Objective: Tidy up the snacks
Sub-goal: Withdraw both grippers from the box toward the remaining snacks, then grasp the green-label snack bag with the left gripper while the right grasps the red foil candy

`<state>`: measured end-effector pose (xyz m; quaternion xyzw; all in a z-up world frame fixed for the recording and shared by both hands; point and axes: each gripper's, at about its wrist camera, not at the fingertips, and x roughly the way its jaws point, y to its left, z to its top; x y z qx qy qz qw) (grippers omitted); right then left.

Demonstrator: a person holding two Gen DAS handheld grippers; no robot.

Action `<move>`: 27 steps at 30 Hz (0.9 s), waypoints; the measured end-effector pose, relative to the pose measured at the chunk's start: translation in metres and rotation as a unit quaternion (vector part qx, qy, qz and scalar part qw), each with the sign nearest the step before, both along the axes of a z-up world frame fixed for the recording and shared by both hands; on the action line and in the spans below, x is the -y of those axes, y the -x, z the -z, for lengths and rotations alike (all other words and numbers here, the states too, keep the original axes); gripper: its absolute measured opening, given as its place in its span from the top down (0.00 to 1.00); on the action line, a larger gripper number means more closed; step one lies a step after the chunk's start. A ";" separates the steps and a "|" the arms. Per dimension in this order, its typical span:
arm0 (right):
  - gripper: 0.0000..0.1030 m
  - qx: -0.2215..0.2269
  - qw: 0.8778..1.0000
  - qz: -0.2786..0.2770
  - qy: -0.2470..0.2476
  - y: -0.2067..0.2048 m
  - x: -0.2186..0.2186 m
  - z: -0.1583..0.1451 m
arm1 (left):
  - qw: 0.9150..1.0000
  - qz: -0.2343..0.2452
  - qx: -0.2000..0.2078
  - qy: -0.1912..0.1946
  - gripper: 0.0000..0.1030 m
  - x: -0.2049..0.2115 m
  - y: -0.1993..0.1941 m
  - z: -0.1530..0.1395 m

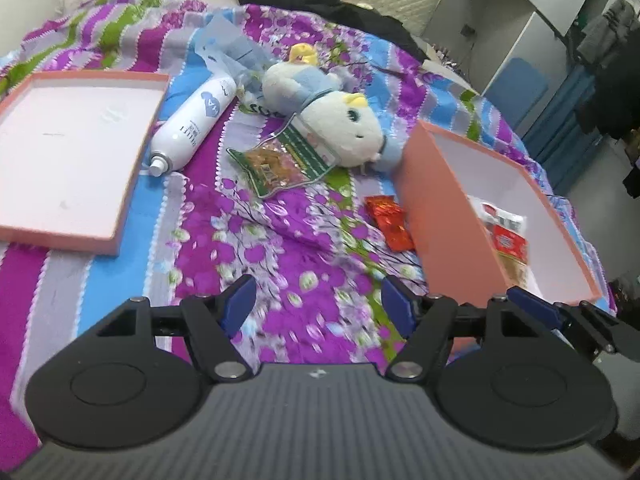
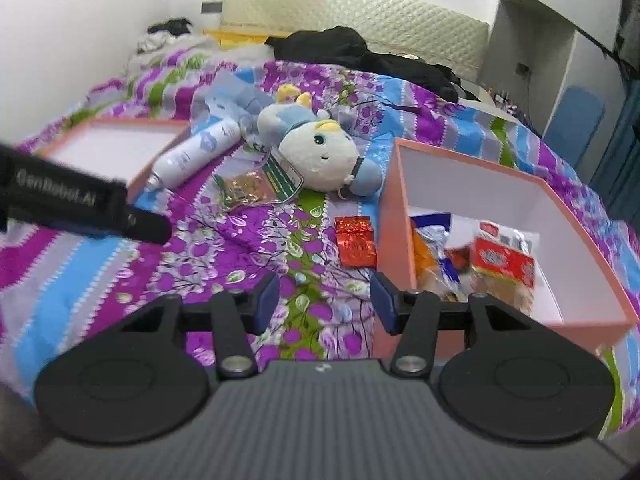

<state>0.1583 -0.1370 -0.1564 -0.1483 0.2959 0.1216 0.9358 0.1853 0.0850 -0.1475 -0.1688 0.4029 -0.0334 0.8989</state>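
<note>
A pink box (image 1: 436, 216) (image 2: 390, 216) stands at the right on the bed and holds several snack packs (image 2: 502, 268) (image 1: 506, 240). A red foil snack (image 1: 390, 222) (image 2: 356, 242) lies just left of the box. A clear-and-green snack bag (image 1: 276, 164) (image 2: 252, 188) lies beside a plush toy. My left gripper (image 1: 318, 308) is open and empty above the bedspread, near the red snack. My right gripper (image 2: 326, 306) is open and empty, just short of the red snack and the box's front corner. The right gripper's fingers (image 1: 532, 306) also show at the left wrist view's right edge.
A pink box lid (image 1: 68, 156) (image 2: 116, 148) lies at the left. A white spray bottle (image 1: 192, 124) (image 2: 192, 156) lies beside it. A white-and-blue plush toy (image 1: 332, 116) (image 2: 316, 152) lies mid-bed. Black clothes (image 2: 360, 52) lie at the headboard. The left gripper's body (image 2: 80, 208) crosses the right view.
</note>
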 end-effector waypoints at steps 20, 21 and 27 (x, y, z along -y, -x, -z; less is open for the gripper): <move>0.53 0.025 0.979 0.028 0.200 -0.154 -0.072 0.114 | 0.999 0.010 -0.012 0.029 0.28 -0.050 -0.174 0.097; 0.53 0.025 0.978 0.030 0.207 -0.159 -0.074 0.119 | 0.999 0.010 -0.011 0.032 0.28 -0.051 -0.180 0.100; 0.53 0.039 0.963 0.040 0.264 -0.184 -0.083 0.138 | 0.999 0.012 -0.016 0.030 0.29 -0.057 -0.209 0.121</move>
